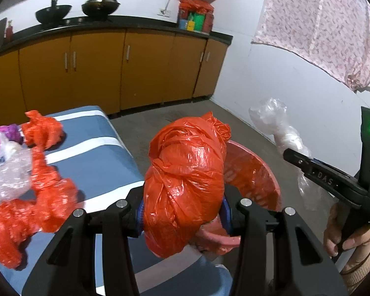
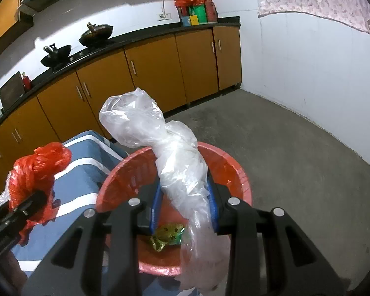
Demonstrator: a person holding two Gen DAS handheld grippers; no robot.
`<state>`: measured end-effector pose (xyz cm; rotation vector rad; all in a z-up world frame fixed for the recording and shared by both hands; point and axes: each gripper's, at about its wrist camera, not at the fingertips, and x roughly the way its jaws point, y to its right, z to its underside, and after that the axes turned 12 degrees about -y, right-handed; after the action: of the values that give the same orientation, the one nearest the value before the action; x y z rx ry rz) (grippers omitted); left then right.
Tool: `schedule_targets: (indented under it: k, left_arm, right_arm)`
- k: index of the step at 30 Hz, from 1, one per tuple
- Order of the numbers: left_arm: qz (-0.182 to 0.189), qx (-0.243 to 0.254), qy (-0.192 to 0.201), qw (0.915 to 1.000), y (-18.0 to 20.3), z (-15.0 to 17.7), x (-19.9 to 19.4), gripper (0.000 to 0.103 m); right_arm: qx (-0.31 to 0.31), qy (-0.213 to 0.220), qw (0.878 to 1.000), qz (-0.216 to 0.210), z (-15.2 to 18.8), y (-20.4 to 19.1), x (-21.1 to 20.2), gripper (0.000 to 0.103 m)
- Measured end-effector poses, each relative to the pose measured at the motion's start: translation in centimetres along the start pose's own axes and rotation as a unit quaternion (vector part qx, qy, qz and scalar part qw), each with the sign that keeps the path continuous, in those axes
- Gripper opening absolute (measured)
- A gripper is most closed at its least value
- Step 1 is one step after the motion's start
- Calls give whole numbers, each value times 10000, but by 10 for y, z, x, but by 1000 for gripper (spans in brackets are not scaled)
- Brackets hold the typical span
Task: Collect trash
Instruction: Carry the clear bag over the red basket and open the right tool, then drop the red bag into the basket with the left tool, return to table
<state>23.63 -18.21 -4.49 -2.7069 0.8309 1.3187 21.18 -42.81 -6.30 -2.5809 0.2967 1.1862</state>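
My left gripper (image 1: 183, 215) is shut on a crumpled orange plastic bag (image 1: 185, 185), held in the air between the blue striped table (image 1: 98, 162) and the red trash basket (image 1: 261, 172). My right gripper (image 2: 185, 207) is shut on a clear plastic bag (image 2: 170, 153), held above the red basket (image 2: 125, 172). A green-yellow wrapper (image 2: 167, 236) lies inside the basket. The right gripper and its clear bag (image 1: 278, 125) show at the right of the left wrist view. The left gripper with its orange bag (image 2: 37, 170) shows at the left of the right wrist view.
More orange bags (image 1: 37, 197), a clear bubble wrap piece (image 1: 5, 180) and a purple bag (image 1: 2, 140) lie on the table's left part. Orange cabinets (image 1: 98, 69) with a black counter line the back. Bare concrete floor (image 2: 296, 160) lies right of the basket.
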Motion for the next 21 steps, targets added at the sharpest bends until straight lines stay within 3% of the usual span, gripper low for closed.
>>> schedule_targets:
  k: [9, 11, 13, 15, 17, 21]
  left_arm:
    - [106, 189, -302, 9993, 14, -12, 41, 46]
    - [167, 233, -364, 9989, 19, -14, 49, 47]
    - [172, 298, -440, 9984, 22, -15, 57, 51]
    - [163, 319, -470, 9983, 20, -12, 59, 62]
    - [156, 281, -454, 9984, 15, -7, 57, 66]
    - [104, 54, -490, 9987, 2, -5, 55, 67]
  right_arm:
    - [118, -95, 9999, -44, -15, 5, 29, 32]
    - [124, -111, 9998, -74, -17, 6, 36, 36]
    - [115, -118, 9998, -77, -18, 8, 41, 38]
    - [115, -120, 9998, -87, -16, 11, 44, 46]
    - [140, -101, 9998, -77, -12, 17, 44, 53]
    - [213, -91, 9997, -25, -12, 25, 42, 56]
